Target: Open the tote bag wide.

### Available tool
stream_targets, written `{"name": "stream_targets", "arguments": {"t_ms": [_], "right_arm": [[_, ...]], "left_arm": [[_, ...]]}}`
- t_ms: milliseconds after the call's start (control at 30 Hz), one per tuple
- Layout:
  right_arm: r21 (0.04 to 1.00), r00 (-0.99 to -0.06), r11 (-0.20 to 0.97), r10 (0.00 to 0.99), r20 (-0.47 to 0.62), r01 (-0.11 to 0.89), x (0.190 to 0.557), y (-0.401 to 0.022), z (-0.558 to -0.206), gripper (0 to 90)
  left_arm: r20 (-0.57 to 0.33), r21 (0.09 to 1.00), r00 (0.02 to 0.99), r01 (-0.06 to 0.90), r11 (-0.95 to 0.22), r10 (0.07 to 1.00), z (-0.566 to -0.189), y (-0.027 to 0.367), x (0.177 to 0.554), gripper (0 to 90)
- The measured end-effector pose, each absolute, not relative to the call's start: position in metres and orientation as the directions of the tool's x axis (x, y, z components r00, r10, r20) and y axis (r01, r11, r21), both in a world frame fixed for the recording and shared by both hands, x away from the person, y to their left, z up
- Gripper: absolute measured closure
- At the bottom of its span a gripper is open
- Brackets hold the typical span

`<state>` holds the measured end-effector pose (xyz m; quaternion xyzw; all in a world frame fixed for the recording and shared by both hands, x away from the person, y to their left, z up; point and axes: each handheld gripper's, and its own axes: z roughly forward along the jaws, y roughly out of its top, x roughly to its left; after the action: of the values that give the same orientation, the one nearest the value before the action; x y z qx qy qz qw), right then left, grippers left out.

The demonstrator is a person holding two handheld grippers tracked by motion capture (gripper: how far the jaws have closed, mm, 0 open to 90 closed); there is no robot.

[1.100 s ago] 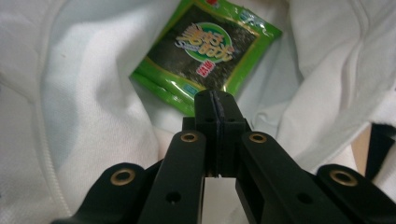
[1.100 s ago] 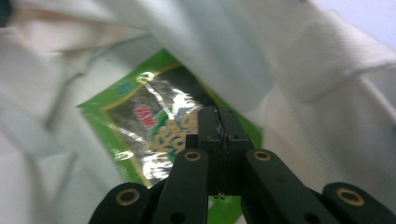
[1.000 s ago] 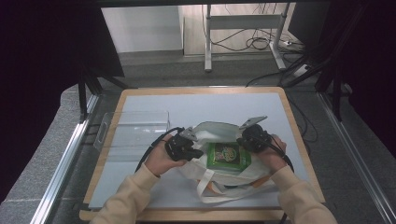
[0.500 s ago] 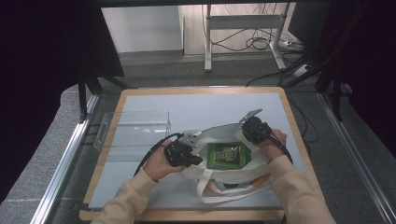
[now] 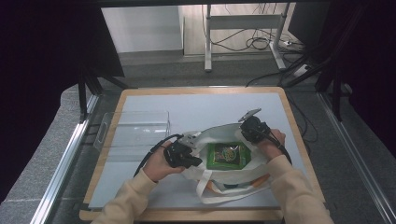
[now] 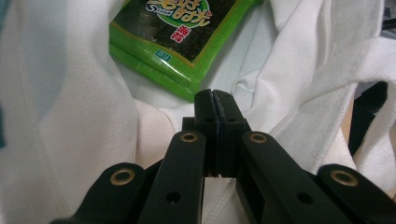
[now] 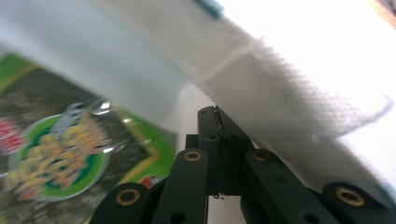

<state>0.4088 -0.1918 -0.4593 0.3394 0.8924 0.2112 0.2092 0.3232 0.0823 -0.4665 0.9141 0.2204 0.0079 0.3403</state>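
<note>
A white cloth tote bag (image 5: pixel 218 136) lies on the table with its mouth held open. Inside it lies a green snack packet (image 5: pixel 227 155), flat and face up. My left gripper (image 5: pixel 197 162) is shut on the bag's left rim. My right gripper (image 5: pixel 248 139) is shut on the right rim. In the left gripper view the jaws (image 6: pixel 212 96) meet over white fabric (image 6: pixel 70 116), with the packet (image 6: pixel 182 32) just beyond. In the right gripper view the closed jaws (image 7: pixel 215 113) sit under a band of the bag's cloth (image 7: pixel 261 84), and the packet (image 7: pixel 60 149) is at the left.
A clear plastic bin (image 5: pixel 133 128) stands left of the bag, close to my left hand. The bag's handles (image 5: pixel 205 186) trail toward the table's near edge, with something orange (image 5: pixel 214 187) showing there. The pale table top (image 5: pixel 210 105) stretches behind the bag.
The bag's mouth has been pulled wider. My right gripper has moved right and away with its rim, and the left gripper has stayed nearly in place.
</note>
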Motion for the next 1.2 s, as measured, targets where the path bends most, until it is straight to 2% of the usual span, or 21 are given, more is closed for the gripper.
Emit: {"name": "stream_targets", "arguments": {"t_ms": [300,467,633,800,1033,1200], "right_arm": [[0.418,-0.71,0.72,0.671,-0.214,0.554,0.385,-0.203,-0.466,88.9],[0.344,-0.683,0.75,0.659,-0.316,0.564,0.386,-0.213,-0.47,88.9],[0.397,-0.644,0.695,0.713,-0.277,0.6,0.394,-0.228,-0.467,89.0],[0.4,-0.642,0.707,0.703,-0.305,0.584,0.391,-0.223,-0.466,88.9],[0.508,-0.731,0.699,0.659,-0.18,0.504,0.352,-0.208,-0.443,88.9],[0.528,-0.779,0.71,0.612,-0.136,0.466,0.318,-0.202,-0.439,88.9]], "left_arm": [[-0.138,0.624,0.901,0.401,-0.671,0.41,-0.467,0.082,0.323,90.0],[-0.148,0.625,0.898,0.41,-0.664,0.415,-0.468,0.085,0.324,90.0],[-0.166,0.635,0.89,0.426,-0.645,0.425,-0.47,0.087,0.325,90.0],[-0.163,0.632,0.892,0.423,-0.649,0.422,-0.47,0.086,0.325,90.0],[-0.148,0.627,0.898,0.409,-0.663,0.414,-0.468,0.086,0.324,90.0],[-0.145,0.629,0.898,0.407,-0.662,0.415,-0.467,0.084,0.321,90.0]]}}
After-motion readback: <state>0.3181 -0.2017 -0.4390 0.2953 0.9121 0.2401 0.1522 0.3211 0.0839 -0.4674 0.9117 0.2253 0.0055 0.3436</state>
